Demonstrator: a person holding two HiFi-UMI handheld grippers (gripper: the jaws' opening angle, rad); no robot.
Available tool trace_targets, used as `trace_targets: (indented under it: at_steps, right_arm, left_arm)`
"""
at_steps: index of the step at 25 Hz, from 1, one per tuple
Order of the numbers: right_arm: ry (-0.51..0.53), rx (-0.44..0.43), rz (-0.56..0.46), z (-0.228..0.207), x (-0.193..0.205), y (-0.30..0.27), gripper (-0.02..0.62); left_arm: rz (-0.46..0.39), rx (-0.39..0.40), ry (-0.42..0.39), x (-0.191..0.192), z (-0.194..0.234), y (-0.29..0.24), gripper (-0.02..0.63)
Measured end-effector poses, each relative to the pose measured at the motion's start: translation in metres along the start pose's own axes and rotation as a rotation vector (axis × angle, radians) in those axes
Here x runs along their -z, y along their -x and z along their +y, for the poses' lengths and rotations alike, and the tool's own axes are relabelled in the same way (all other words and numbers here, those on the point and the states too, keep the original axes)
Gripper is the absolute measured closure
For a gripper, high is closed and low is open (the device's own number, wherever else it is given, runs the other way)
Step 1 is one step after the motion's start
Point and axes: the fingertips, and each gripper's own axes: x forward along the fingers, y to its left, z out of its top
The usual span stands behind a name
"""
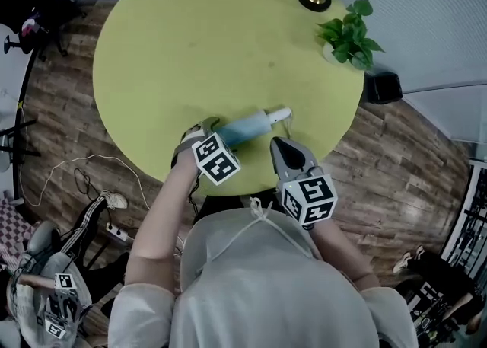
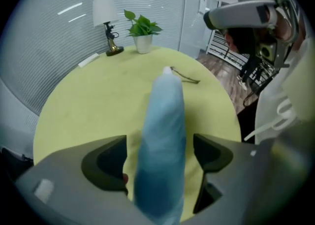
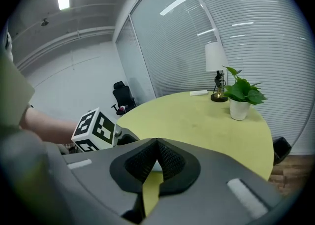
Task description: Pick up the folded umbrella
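The left gripper (image 2: 161, 156) has its jaws wide, one on each side of the folded umbrella (image 2: 165, 115). The pads appear clear of the fabric, so no grip is made. The jaws straddle the umbrella across its width at its left end. From there its long axis runs right and slightly far across the counter (image 1: 190, 42), pale tip to the right, close to the near edge. The right gripper (image 3: 156, 157) has its jaws together with nothing between them. It hovers just near-right of the umbrella, apart from it. Judgement: the left gripper is better placed and need only close across the short axis. So off-centre a hold may let the right end droop.
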Motion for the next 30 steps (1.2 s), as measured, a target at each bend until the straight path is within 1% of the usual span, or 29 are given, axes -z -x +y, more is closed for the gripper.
trace_targets:
  at_steps: [3,4,5,8,10,14,22,26,30]
  right_arm:
    - [-0.013,0.014,0.017,-0.006,0.005,-0.002,0.595]
    - [-0.017,0.019,0.021,-0.008,0.007,-0.003,0.595]
    - [-0.020,0.024,0.025,-0.009,0.007,-0.003,0.595]
    - [-0.026,0.036,0.032,-0.014,0.009,-0.003,0.595]
    - [-0.032,0.042,0.035,-0.018,0.009,-0.003,0.595]
    - [-0.043,0.052,0.032,-0.024,0.009,-0.004,0.595]
    - [-0.048,0.047,0.016,-0.026,0.006,-0.003,0.595]
    - [-0.035,0.048,0.004,-0.026,0.002,0.003,0.595]
    - [-0.035,0.061,-0.005,-0.031,0.003,0.016,0.595]
  left_arm:
    - [0.056,0.043,-0.042,0.001,0.000,-0.016,0.181]
    - [0.065,0.049,-0.050,0.001,0.000,-0.019,0.197]
    - [0.071,0.057,-0.056,0.001,0.000,-0.021,0.236]
    - [0.085,0.089,-0.069,0.003,-0.006,-0.027,0.276]
    - [0.090,0.103,-0.080,0.003,-0.009,-0.030,0.290]
    - [0.083,0.119,-0.077,0.002,-0.009,-0.033,0.288]
    - [0.049,0.106,-0.063,0.000,-0.012,-0.032,0.296]
    - [0.079,0.105,-0.064,0.001,-0.013,-0.030,0.311]
    - [0.070,0.105,-0.004,0.000,-0.014,-0.028,0.313]
